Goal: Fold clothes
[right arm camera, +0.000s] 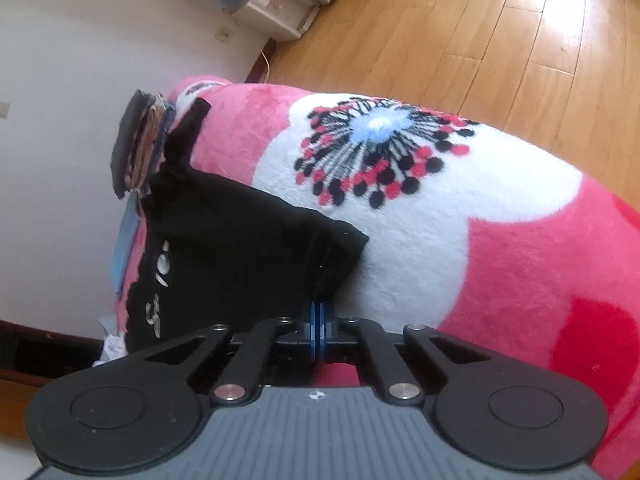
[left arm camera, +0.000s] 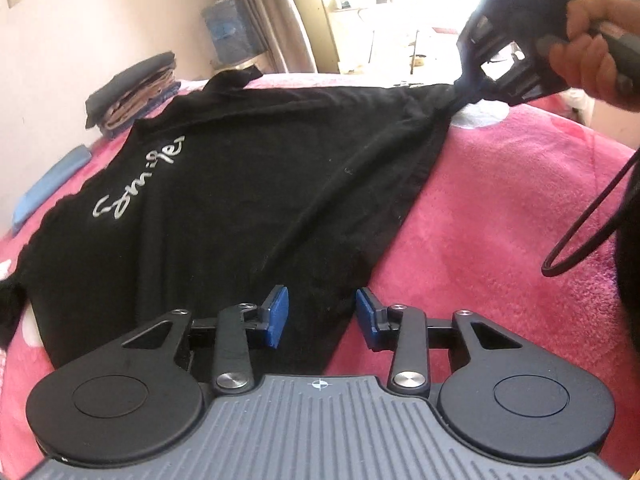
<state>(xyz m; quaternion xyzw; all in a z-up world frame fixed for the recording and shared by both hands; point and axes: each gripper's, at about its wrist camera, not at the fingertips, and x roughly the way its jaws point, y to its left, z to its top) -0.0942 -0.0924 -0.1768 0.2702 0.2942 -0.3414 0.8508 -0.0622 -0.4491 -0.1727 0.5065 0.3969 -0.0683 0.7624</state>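
Pinching a corner of the black T-shirt (right arm camera: 240, 248), right gripper (right arm camera: 319, 320): blue pads pressed together on cloth. Left gripper (left arm camera: 322, 316): pads apart over the shirt's near hem. Shirt spread on pink blanket (left arm camera: 500, 208); folded clothes stack (left arm camera: 132, 96) beyond its far edge.

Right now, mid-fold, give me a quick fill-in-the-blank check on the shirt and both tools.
1. The right tool is ____ on a corner of the black shirt.
2. The left tool is ____, its pads either side of the shirt's near edge.
3. The shirt lies on a ____ blanket.
4. Beyond the shirt sits a stack of ____ clothes.

Missing words: shut; open; pink; folded
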